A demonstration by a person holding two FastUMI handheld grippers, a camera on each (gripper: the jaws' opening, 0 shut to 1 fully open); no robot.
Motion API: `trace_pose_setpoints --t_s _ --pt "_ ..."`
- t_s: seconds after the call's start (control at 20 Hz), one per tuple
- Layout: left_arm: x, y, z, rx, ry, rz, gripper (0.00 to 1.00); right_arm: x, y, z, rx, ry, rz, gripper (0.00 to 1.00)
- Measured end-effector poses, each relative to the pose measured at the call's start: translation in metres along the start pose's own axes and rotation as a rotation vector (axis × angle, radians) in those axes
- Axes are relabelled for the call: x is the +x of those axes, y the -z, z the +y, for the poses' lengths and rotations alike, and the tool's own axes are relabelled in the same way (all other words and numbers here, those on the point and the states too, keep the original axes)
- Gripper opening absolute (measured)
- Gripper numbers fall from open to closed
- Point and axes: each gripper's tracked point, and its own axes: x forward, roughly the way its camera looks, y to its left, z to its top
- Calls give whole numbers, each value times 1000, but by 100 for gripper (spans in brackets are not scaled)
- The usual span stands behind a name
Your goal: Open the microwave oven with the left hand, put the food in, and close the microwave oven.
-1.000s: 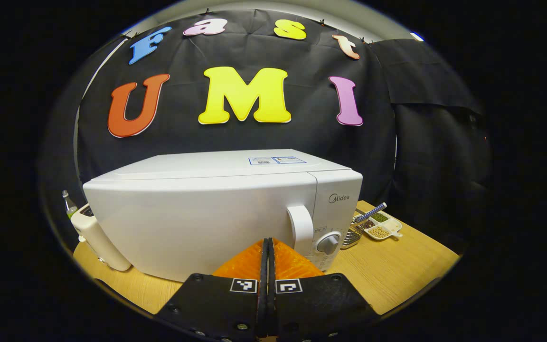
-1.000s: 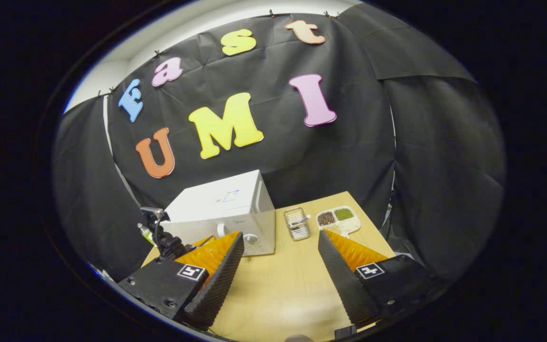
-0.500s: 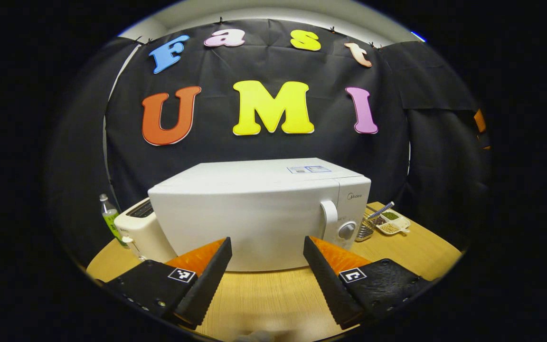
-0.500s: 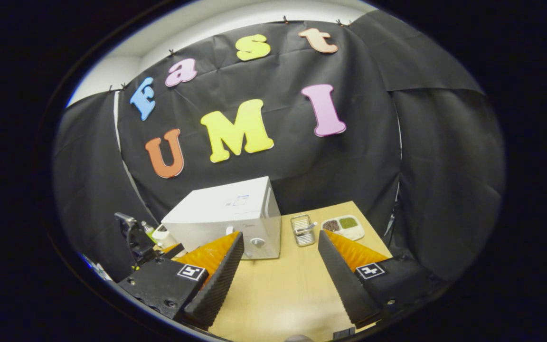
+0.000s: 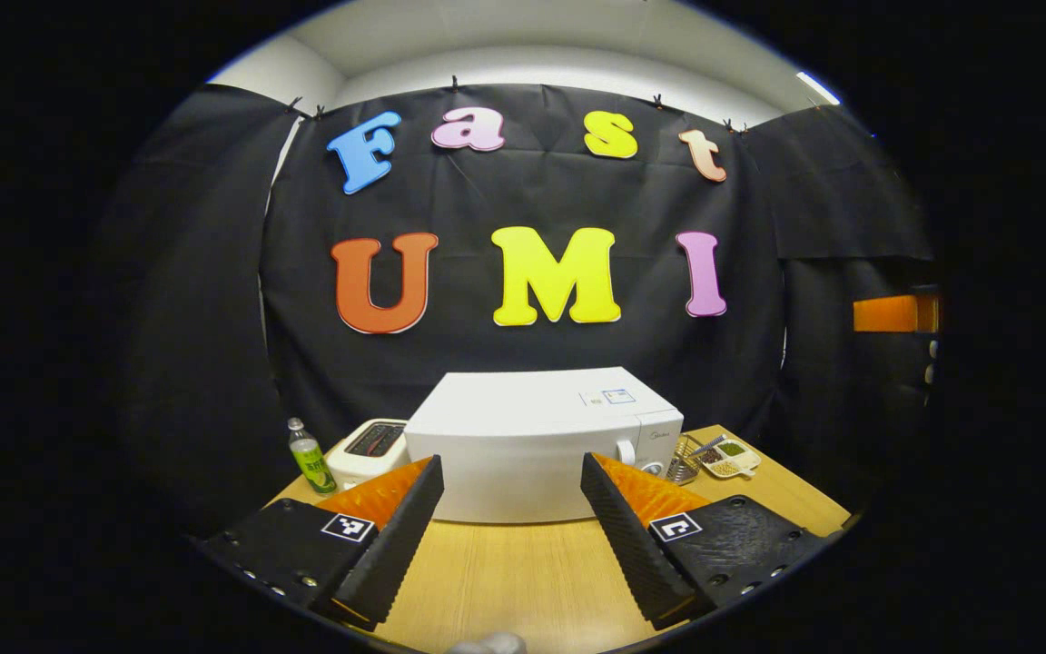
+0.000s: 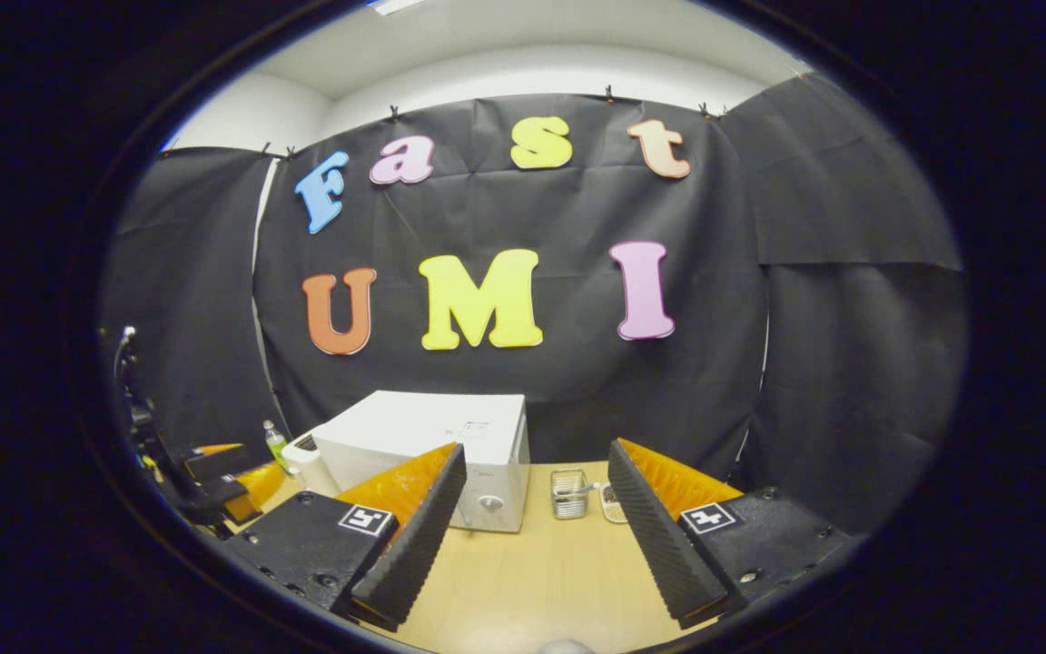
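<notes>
The white microwave oven [image 5: 523, 445] stands at the back of the wooden table [image 5: 523, 572] with its door closed, handle [image 5: 626, 451] and knob on its right side. It also appears in the right gripper view, microwave oven [image 6: 432, 436]. My left gripper [image 5: 509, 495] is open, well in front of the microwave, nothing between its fingers. My right gripper [image 6: 537, 486] is open too, held back over the table with nothing in it. In the right gripper view the left gripper [image 6: 223, 472] shows at the far left edge. A divided food tray [image 5: 730, 457] lies right of the microwave.
A white toaster [image 5: 369, 450] and a small green bottle [image 5: 309, 456] stand left of the microwave. A wire basket [image 6: 568, 493] with utensils sits between the microwave and the food tray. Black cloth walls close the booth behind and at both sides.
The left gripper went from shut near the door handle to open and drew far back from the microwave. The right gripper also pulled back and levelled out, staying open.
</notes>
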Motion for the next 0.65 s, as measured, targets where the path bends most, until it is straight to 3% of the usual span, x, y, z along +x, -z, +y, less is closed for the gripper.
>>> trace_pose_setpoints --t_s 0.05,0.15,0.2,0.25,0.3,0.65 --pt "-10 -14 4 -3 -7 -17 94 -4 -3 3 1 0 -9 100" --pt "-26 -40 10 -7 -17 -44 94 -8 -6 9 11 4 -14 100" --pt "-31 -51 12 -5 -27 -58 94 -10 -6 11 14 4 -15 90" --pt "-37 -63 14 1 -31 -75 94 -12 -6 12 16 3 -13 92" --pt "-43 -73 14 6 -33 -93 94 -14 -5 14 21 1 -7 100" --pt "-54 -91 4 12 -16 -111 94 -26 -14 13 26 11 -18 100"
